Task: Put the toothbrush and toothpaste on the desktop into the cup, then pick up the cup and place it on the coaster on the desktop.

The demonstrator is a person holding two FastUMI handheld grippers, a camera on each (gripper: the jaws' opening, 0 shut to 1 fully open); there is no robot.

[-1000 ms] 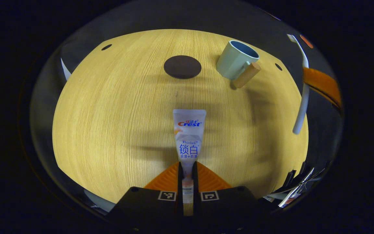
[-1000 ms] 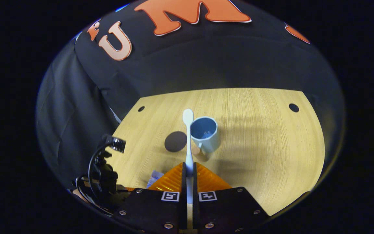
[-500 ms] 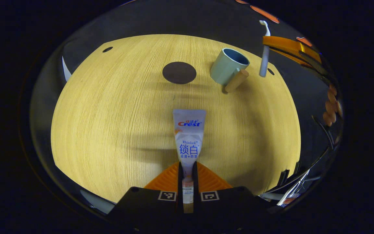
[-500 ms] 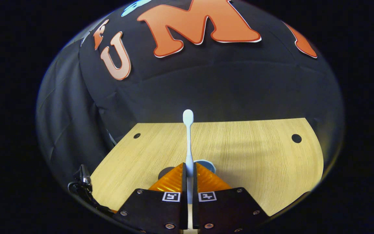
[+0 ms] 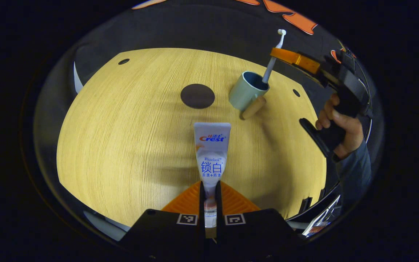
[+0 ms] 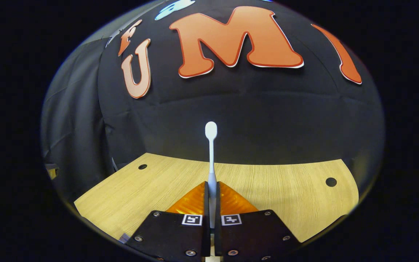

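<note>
In the left gripper view my left gripper (image 5: 209, 189) is shut on the cap end of a white toothpaste tube (image 5: 211, 153), which points out over the wooden desktop (image 5: 122, 138). Beyond it stand a pale blue cup (image 5: 245, 95) with a wooden handle and, to its left, a dark round coaster (image 5: 197, 96). The right gripper (image 5: 280, 54), held by a hand (image 5: 342, 125), grips a white toothbrush (image 5: 273, 60) whose lower end dips into the cup. In the right gripper view my right gripper (image 6: 211, 189) is shut on the toothbrush (image 6: 211, 145), head up.
Round holes (image 5: 123, 61) sit near the desktop's far corners. The black cloth wall (image 6: 267, 120) rises right behind the desktop's far edge. A sleeve (image 5: 355, 174) reaches in at the right of the left gripper view.
The right gripper has swung the toothbrush upright over the cup and lowered its handle end into it. The left gripper has kept its hold on the toothpaste and drawn slightly back.
</note>
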